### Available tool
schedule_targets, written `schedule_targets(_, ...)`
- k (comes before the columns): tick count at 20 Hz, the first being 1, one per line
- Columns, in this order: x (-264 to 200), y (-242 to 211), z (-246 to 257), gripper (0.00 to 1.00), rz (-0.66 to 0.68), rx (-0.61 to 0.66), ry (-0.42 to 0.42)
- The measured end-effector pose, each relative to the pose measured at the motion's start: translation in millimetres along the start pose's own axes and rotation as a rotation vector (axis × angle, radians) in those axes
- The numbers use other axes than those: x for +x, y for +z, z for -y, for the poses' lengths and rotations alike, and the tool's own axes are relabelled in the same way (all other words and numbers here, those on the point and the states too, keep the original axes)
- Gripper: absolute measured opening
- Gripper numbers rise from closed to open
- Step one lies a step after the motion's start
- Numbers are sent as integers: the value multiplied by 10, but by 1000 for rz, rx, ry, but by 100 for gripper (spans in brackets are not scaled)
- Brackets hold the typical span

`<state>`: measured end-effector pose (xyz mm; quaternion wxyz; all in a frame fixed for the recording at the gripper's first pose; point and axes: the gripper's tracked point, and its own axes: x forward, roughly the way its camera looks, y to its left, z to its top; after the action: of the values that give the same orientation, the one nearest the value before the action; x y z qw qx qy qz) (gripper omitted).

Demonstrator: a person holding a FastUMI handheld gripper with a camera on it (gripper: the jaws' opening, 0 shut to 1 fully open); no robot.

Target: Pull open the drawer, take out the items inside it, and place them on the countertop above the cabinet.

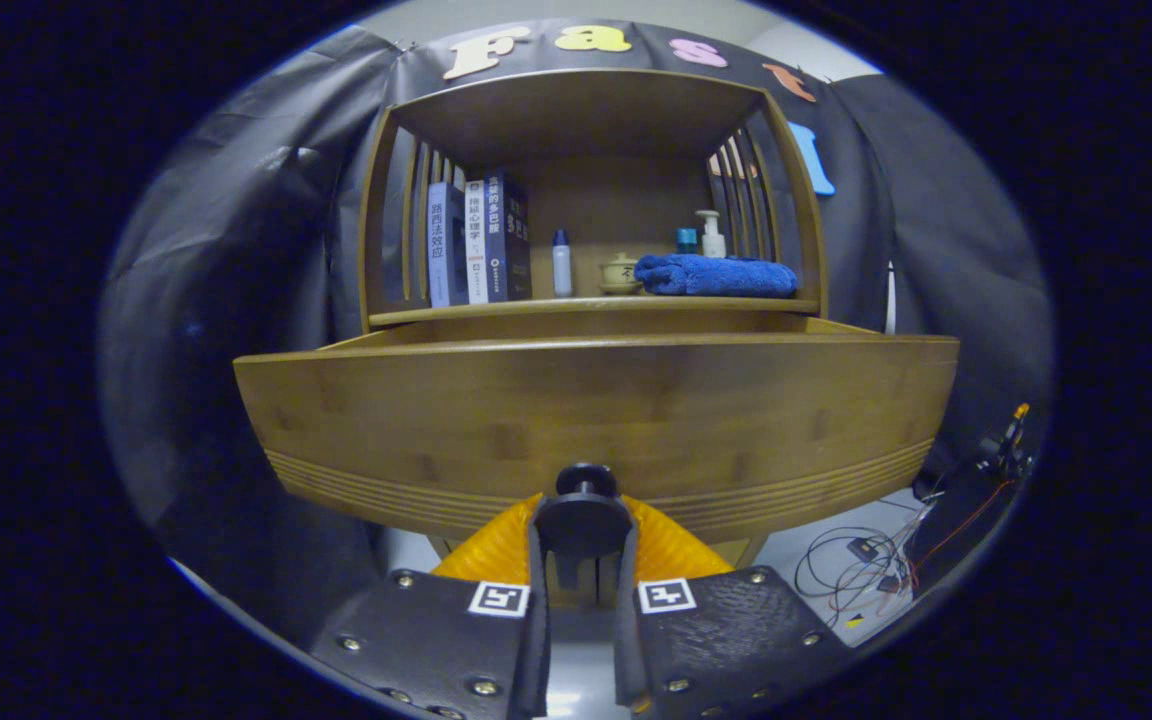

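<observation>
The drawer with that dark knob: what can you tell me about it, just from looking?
The drawer is bamboo-looking wood with a broad front panel that has fine grooves along its lower edge. It stands pulled out from the cabinet, its open top below the shelf; its inside is hidden from here. A round dark knob sits low at the middle of the front, and the tongs have their two black fingers closed on either side of it.

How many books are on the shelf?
3 books, upright side by side at the shelf's left end: outer, middle, inner. More may hide behind the slats. The gripper clamps the drawer knob.
</observation>
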<state>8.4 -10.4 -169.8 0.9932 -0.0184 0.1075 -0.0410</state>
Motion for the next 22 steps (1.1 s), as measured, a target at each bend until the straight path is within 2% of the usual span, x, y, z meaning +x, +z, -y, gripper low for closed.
schedule_targets(6,-1,-41,4,26,-25,27,-4)
schedule_targets(9,0,-15,6,43,-21,17,-8)
schedule_targets(12,-142,134,-42,76,-18,61,17)
schedule_targets(14,-224,301,-8,99,7,86,2)
schedule_targets(18,-369,630,42,99,29,65,-25)
schedule_targets(22,-510,936,36,99,46,98,-1)
